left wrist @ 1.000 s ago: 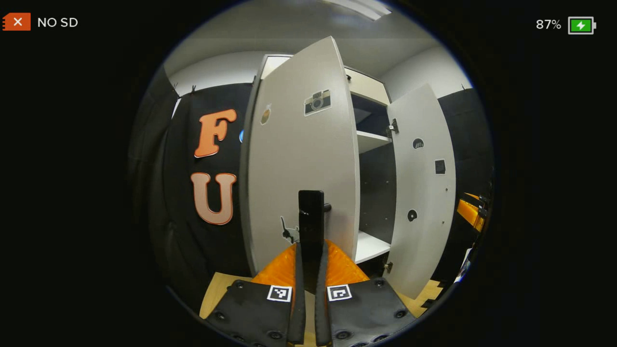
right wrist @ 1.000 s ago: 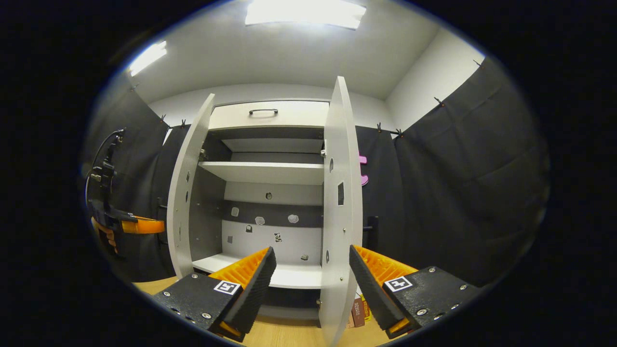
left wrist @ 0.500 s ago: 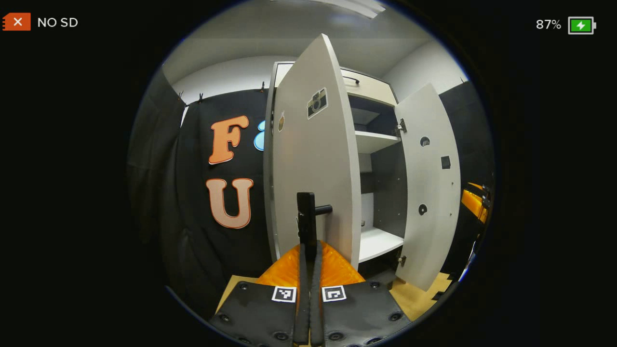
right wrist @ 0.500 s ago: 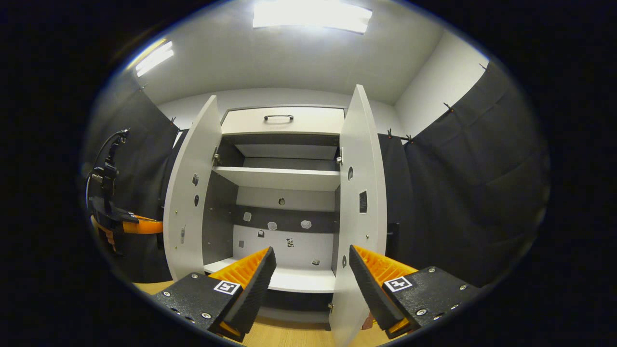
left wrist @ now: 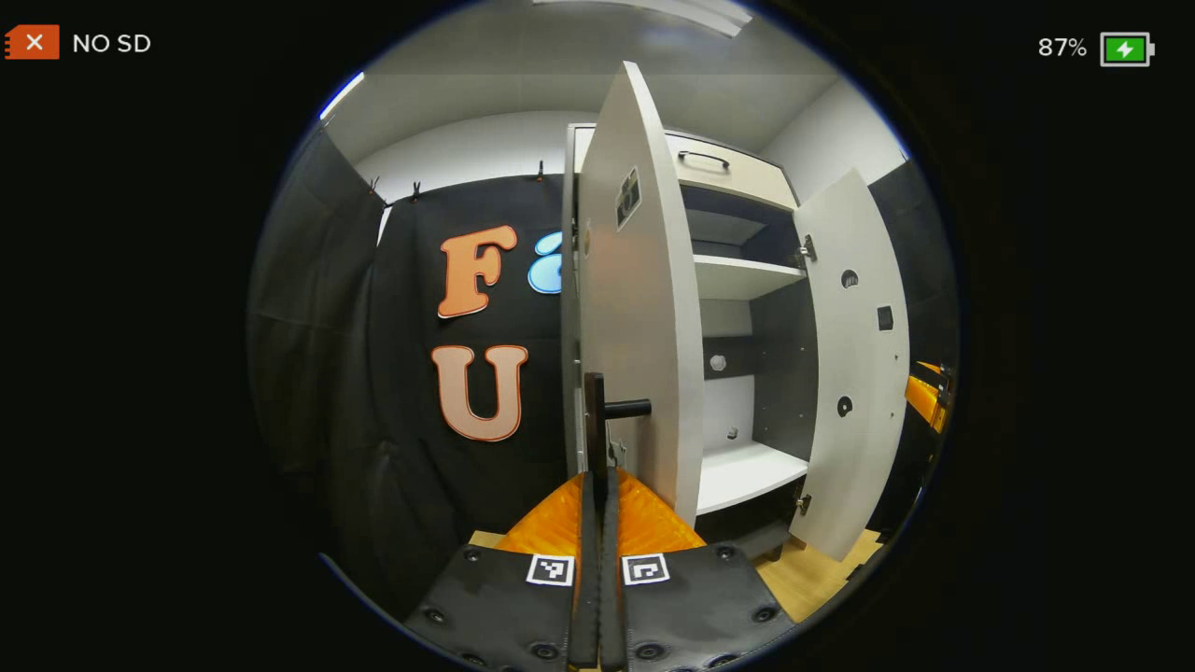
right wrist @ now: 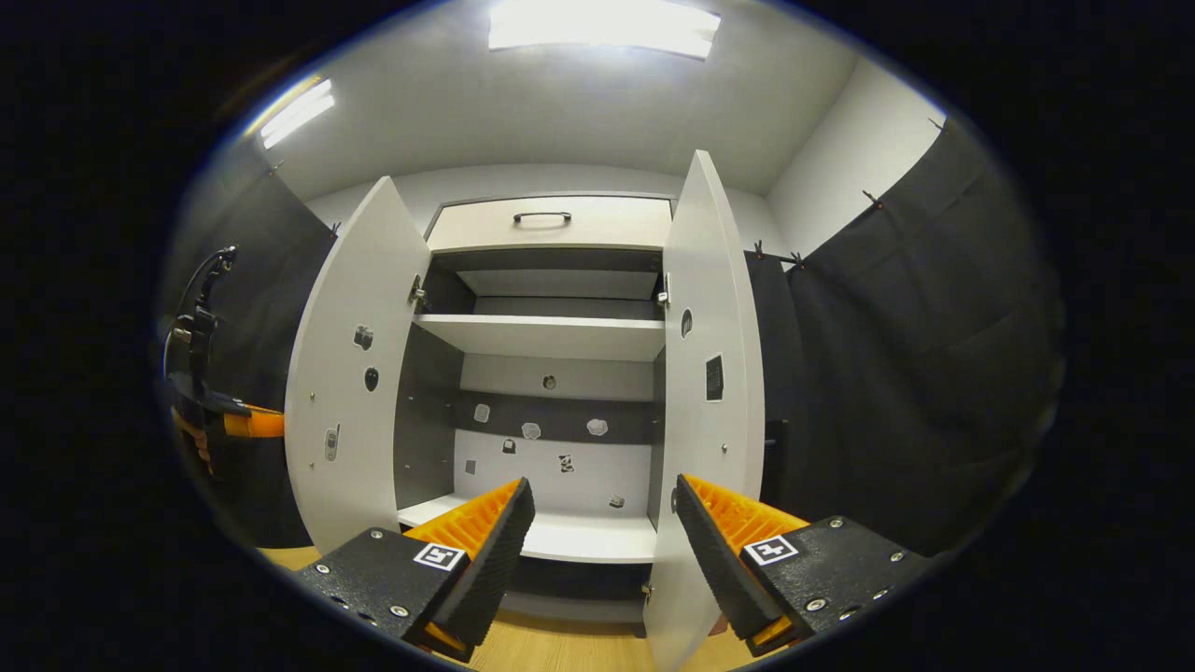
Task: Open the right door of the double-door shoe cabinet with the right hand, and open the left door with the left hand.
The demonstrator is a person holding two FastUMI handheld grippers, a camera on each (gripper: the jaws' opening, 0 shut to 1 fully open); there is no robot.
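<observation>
In the left gripper view, the left gripper is seen closed, its two fingers pressed together on the lower end of the dark upright handle of the left door, which is mounted to the door face by a short stub. That door is seen nearly edge-on, swung well out from the shoe cabinet, so the left half of the task is judged to be close to done, with perhaps a last bit of swing and the letting-go left. In the right gripper view, the right gripper is held with its fingers spread wide and nothing between them, just in front of the cabinet's lower shelf. The right door is already swung out, its free edge lying near the right finger but apparently not touched by it; the right half is judged finished. Farther off at the left of that view, the left gripper and the hand holding it can be made out beyond the left door's outer face. Open room is limited: black cloth hangs close behind both doors, so little further swing is judged possible, while the wooden floor in front offers space for drawing both grippers back.
</observation>
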